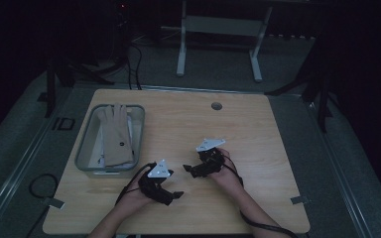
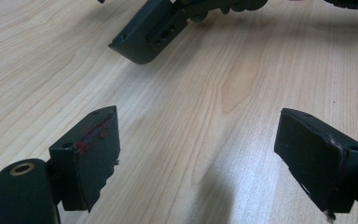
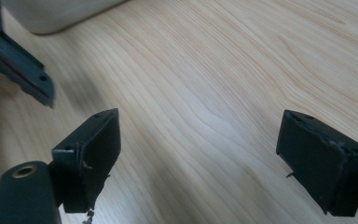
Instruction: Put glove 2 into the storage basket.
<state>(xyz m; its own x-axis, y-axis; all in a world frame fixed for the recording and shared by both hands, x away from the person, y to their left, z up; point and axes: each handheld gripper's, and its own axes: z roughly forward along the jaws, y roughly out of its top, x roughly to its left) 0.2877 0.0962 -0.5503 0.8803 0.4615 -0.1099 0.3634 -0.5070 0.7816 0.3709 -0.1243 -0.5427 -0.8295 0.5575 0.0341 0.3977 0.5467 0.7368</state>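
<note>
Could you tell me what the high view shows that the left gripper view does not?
The high view alone takes in the grey bin at the table's left with a beige glove in it, the person's hands, and the left claw whole. The left gripper view alone gives that claw's open jaws close up, nothing between them, with red marks on one pad. Both show the wooden table and the right claw.

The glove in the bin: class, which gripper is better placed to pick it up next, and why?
Probably the left gripper: it sits beside the bin holding the glove, jaws open. The right gripper, also open, is farther across the table.
</note>
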